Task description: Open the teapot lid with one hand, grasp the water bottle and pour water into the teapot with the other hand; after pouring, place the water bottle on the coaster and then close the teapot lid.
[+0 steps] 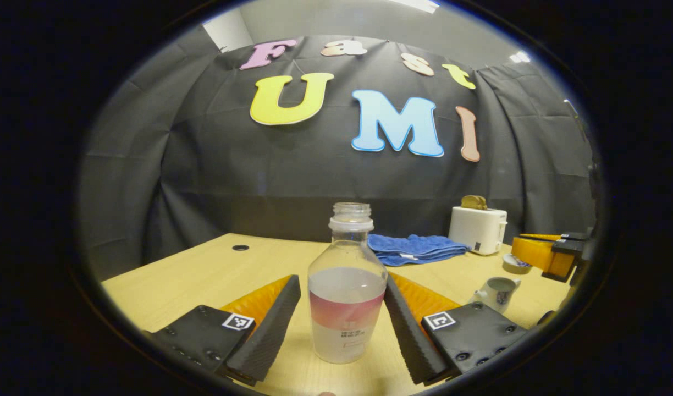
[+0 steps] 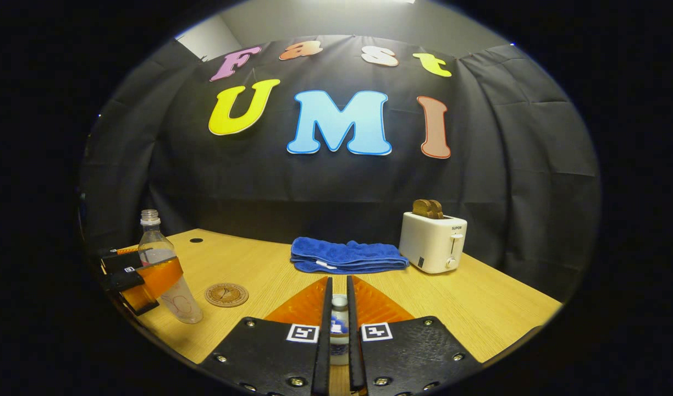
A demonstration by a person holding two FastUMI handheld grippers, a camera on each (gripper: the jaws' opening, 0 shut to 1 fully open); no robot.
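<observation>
Left gripper (image 1: 342, 313) astride clear ribbed-neck water bottle (image 1: 346, 286)

- The left gripper (image 1: 345, 324) is held low and level, its two fingers spread wide apart.
- The right gripper (image 2: 339, 324) is held level, its fingers drawn nearly together, a narrow gap left between them.
</observation>
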